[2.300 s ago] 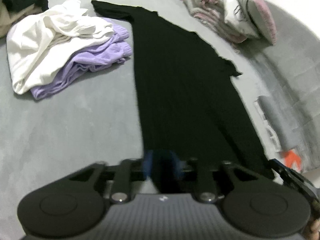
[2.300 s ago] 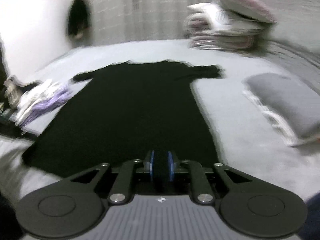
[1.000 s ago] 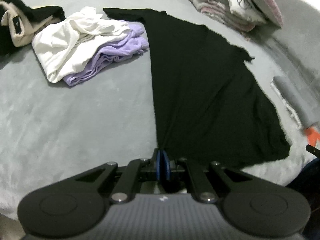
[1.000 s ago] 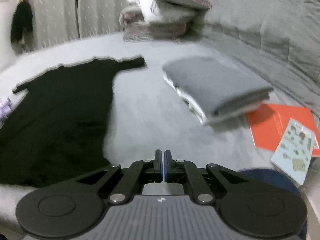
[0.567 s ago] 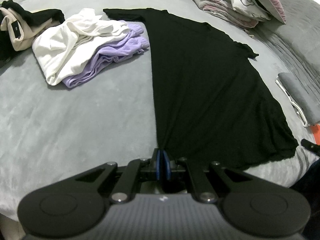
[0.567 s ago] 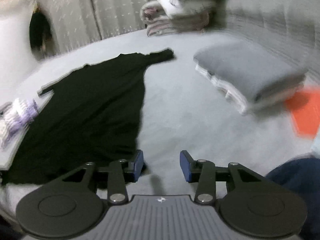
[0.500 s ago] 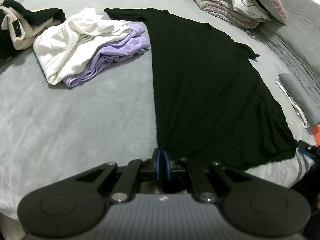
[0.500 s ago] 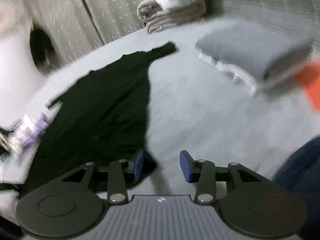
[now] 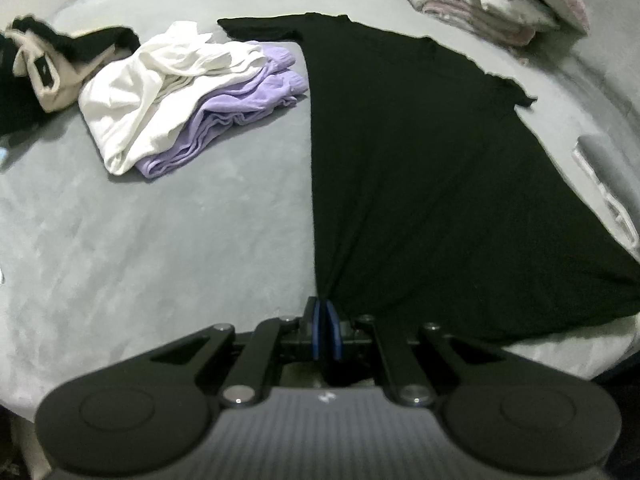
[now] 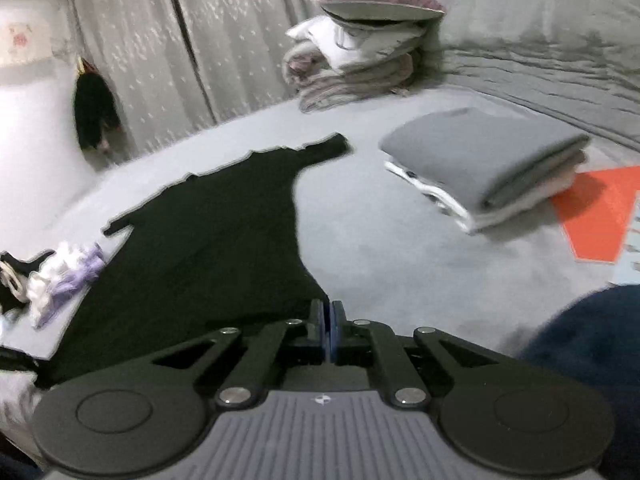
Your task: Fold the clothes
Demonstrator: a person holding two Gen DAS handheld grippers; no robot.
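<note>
The right tool [image 10: 327, 326] has swung back to the dress [image 9: 420, 184] and snapped shut on its right hem corner; the left tool [image 9: 325, 328] pinches the left corner. The dress lies flat on the bed [image 9: 160, 240]. Lift both corners evenly, keeping the hem taut.

The right gripper [image 10: 328, 330], which stood open beside the black dress [image 10: 208, 236] a moment ago, has swung left and closed on the dress's near right hem corner.
</note>
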